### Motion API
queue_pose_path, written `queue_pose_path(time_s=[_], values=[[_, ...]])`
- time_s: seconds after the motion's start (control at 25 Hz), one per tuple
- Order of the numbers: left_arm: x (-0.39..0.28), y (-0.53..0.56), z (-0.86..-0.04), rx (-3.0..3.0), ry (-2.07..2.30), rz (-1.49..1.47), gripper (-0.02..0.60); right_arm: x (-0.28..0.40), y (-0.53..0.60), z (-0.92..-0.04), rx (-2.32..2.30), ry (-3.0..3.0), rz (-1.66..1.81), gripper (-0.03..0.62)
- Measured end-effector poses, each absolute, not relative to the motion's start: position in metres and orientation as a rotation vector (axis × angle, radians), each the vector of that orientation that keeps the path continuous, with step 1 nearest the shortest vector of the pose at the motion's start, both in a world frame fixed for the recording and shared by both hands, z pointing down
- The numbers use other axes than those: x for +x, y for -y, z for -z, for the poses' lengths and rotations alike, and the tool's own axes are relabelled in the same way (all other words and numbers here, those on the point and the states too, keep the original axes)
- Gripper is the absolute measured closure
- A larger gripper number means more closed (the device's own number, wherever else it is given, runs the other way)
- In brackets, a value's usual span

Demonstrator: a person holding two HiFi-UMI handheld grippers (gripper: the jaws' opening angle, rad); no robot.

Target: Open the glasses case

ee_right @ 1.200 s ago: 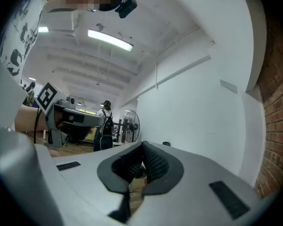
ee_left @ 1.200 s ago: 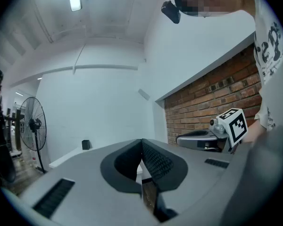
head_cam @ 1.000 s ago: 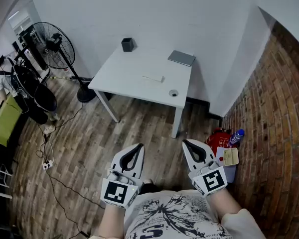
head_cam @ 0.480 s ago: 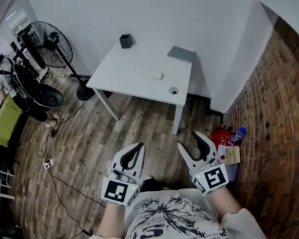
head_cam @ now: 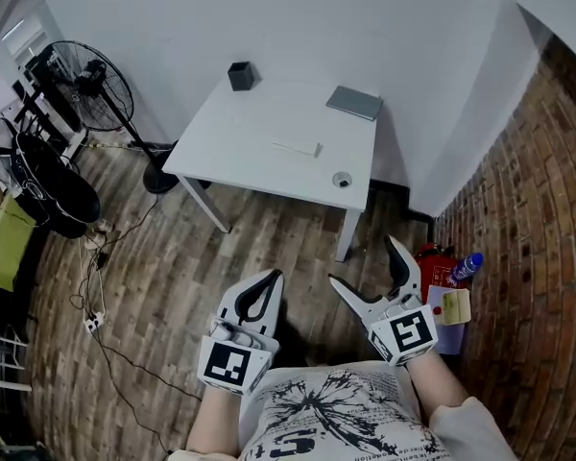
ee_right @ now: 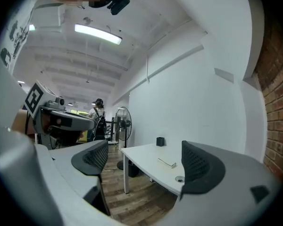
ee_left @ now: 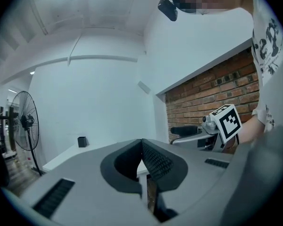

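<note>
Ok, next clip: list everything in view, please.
table: one, white, against the far wall
small container: one, black, table's far left corner
flat case: one, grey, table's far right edge
flat strip: one, white, table's middle
round item: one, grey, table's near right corner
fan: one, black, standing left of table
canister: one, red, floor by brick wall
bottle: one, blue-capped, beside canister
left gripper: one, white, jaws together, empty
right gripper: one, white, jaws just opening, nothing between

Grey, flat, rectangular glasses case (head_cam: 353,103), closed, lying near the far right corner of the white table (head_cam: 259,152)
</note>
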State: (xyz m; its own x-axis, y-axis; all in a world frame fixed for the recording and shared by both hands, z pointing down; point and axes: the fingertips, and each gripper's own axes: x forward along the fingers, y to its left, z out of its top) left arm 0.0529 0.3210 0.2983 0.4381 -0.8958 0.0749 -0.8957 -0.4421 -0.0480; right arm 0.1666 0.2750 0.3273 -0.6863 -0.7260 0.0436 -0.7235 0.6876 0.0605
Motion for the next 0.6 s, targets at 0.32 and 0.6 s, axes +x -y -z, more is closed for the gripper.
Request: queue_pose_path(time_s=[0.32,0.6], values=[[-0.018,-0.217,-0.311,-2.736,-1.565,0.142,0.569,0.096,-0.178,-0.337,1.292,2.760,0.018,0.105],[-0.085,-0.098,-0.321,-2.789,-1.364,0.255,0.569,0.035,-0.068,-0.350,1.448,2.630,-0.085,0.105]])
